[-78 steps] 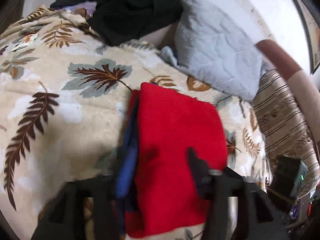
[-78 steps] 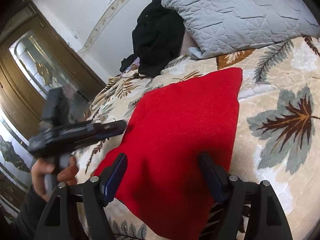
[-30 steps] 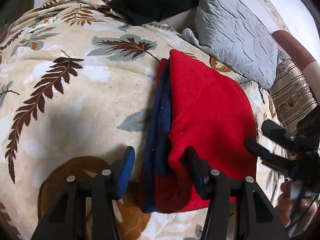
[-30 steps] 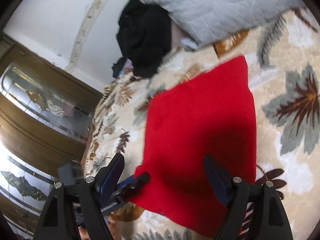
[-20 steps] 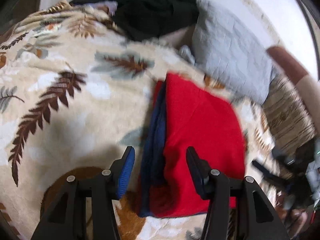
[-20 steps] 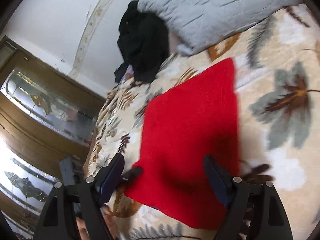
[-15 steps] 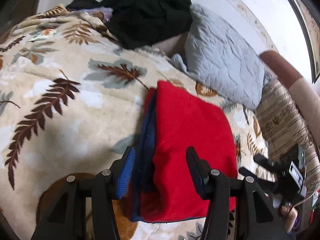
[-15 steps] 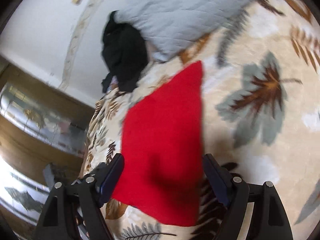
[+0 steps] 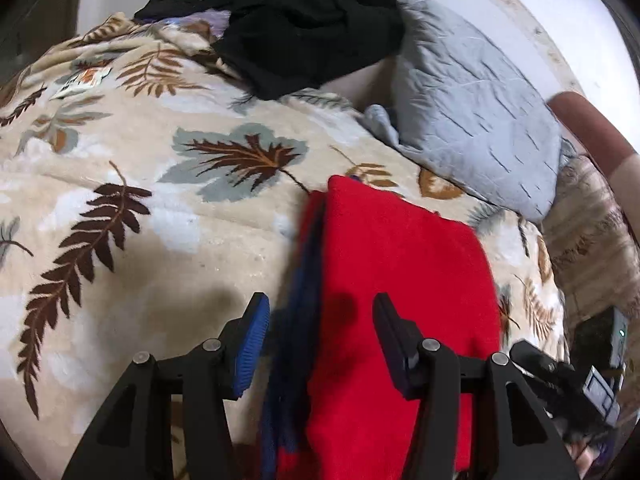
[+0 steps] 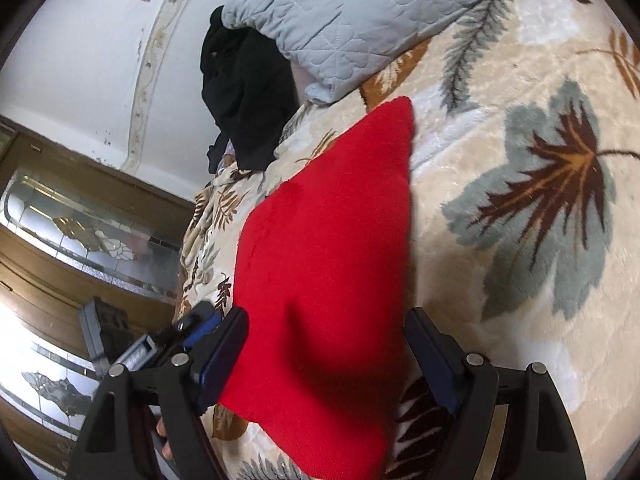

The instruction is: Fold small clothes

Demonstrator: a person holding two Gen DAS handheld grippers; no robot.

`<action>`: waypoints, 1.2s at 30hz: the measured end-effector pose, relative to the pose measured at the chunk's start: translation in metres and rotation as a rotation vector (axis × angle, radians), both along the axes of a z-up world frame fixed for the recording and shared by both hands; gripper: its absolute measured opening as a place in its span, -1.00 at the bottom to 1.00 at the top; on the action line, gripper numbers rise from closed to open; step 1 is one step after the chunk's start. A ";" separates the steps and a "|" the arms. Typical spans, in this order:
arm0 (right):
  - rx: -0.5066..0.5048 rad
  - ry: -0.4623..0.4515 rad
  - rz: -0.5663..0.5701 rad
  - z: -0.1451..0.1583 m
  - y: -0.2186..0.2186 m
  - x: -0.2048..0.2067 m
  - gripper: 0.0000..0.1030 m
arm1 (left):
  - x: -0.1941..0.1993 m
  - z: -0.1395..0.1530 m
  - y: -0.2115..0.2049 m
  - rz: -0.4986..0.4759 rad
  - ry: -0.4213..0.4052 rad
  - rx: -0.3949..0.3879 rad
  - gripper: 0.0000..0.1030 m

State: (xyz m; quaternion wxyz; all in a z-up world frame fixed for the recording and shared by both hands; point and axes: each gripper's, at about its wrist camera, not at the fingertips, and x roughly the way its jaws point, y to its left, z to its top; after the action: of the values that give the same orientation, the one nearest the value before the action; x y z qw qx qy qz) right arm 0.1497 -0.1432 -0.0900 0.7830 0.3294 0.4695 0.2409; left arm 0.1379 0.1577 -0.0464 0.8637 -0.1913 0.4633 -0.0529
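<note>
The red garment (image 9: 400, 280) lay folded flat on the bed (image 9: 160, 240), so both hand-held grippers, left (image 9: 318, 336) and right (image 10: 326, 356), hovered wide open, gripping nothing.

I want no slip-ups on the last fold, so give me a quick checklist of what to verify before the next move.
1. Left gripper open: ok.
2. Right gripper open: ok.
3. Red garment lying flat on the leaf-print blanket: ok.
4. Edges aligned: not ok; a blue layer shows along its left side.
5. Garment clear of the grey pillow: ok.
6. Fold complete: cannot tell.
</note>
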 end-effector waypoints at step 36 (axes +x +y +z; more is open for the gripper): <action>-0.185 0.042 0.056 -0.019 0.045 0.022 0.40 | 0.010 -0.035 -0.010 -0.101 0.084 -0.077 -0.13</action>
State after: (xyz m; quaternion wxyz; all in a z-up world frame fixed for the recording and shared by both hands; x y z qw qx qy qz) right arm 0.1717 -0.0986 -0.1088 0.7930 0.2474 0.5151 0.2111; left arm 0.1479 0.1479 -0.0819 0.8318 -0.2029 0.5056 -0.1063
